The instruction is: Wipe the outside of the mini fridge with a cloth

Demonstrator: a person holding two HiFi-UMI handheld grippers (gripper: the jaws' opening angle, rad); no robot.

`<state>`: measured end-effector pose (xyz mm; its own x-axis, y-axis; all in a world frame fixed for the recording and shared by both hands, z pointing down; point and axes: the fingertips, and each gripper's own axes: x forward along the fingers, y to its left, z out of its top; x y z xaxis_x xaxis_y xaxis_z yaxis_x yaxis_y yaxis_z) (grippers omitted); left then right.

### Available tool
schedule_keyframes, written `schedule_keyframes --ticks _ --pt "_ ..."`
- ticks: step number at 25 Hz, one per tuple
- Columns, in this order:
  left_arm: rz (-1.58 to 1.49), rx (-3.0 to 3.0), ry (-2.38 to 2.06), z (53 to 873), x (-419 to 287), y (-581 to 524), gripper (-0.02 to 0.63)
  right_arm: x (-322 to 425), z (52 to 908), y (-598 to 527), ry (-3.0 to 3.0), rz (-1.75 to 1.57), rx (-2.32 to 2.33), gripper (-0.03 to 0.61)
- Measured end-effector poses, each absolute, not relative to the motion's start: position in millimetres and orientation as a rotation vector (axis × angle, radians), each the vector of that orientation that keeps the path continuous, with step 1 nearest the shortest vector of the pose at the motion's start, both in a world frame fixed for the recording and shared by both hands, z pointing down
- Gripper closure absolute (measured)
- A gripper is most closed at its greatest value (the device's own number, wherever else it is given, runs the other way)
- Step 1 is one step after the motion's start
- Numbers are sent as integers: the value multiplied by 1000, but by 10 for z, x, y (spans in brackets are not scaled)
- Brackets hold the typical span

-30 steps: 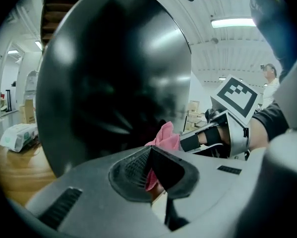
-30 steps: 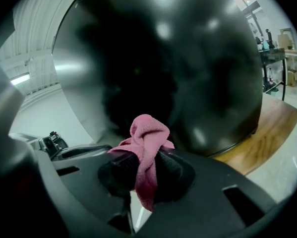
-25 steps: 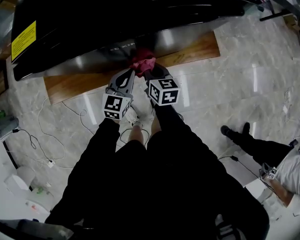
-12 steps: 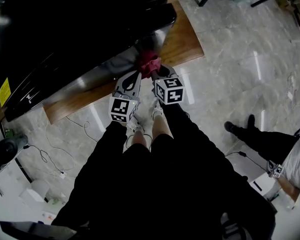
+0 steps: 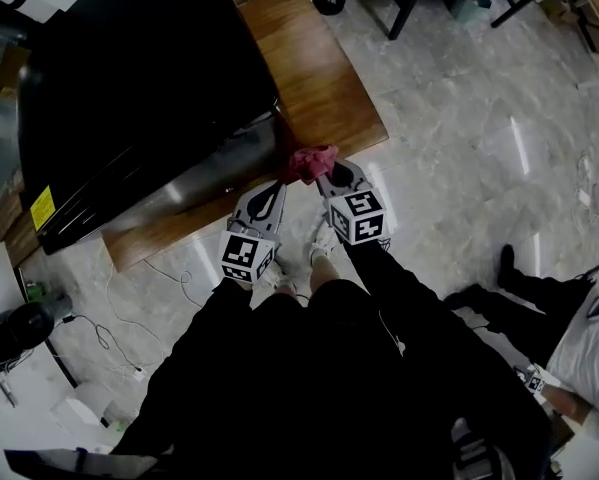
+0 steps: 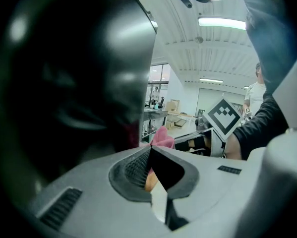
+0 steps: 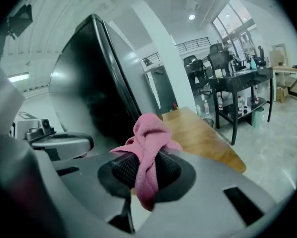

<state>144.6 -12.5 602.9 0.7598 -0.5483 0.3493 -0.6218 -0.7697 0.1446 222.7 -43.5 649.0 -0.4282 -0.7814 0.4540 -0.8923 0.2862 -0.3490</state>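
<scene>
Pinching the pink cloth [image 7: 149, 133], the right gripper [image 7: 147, 171] is seen with its jaws closed on the fabric. A bunched fold stands up above the jaws and a short tail hangs below them. In the head view the cloth [image 5: 312, 160] is held at the low front corner of the black fridge [image 5: 129, 88], touching it or just beside it; contact cannot be confirmed. The fridge stands on a wooden board [image 5: 324, 83].

The left gripper [image 6: 149, 153] is shown with its jaws brought together and nothing between them. It sits just beside the right gripper [image 5: 325, 176], with the fridge's glossy side filling the left of its view.

The cloth is judged light, soft and limp. It will fold and bunch under pressure, so a firm pinch through the middle of the wad, as is had now, is best, leaving enough fabric ahead of the jaws to be pressed flat against the panel. If too little is left proud, the hard jaw tips may be dragged over the finish. The fridge is judged heavy, rigid and smooth, and it should not shift under a wipe. Its shiny surface is likely to let the cloth slide easily, so steady pressure will be needed.
</scene>
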Motion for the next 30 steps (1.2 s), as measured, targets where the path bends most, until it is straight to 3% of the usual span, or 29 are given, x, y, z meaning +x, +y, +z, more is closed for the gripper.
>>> schedule_keyframes --ticks 14,30 --pt "234 2827 -756 4296 1356 406 609 2220 4433 58 -2535 362 1562 520" --pt "-20 2906 -658 3462 1664 161 609 2473 3553 -441 -2479 109 1786 520"
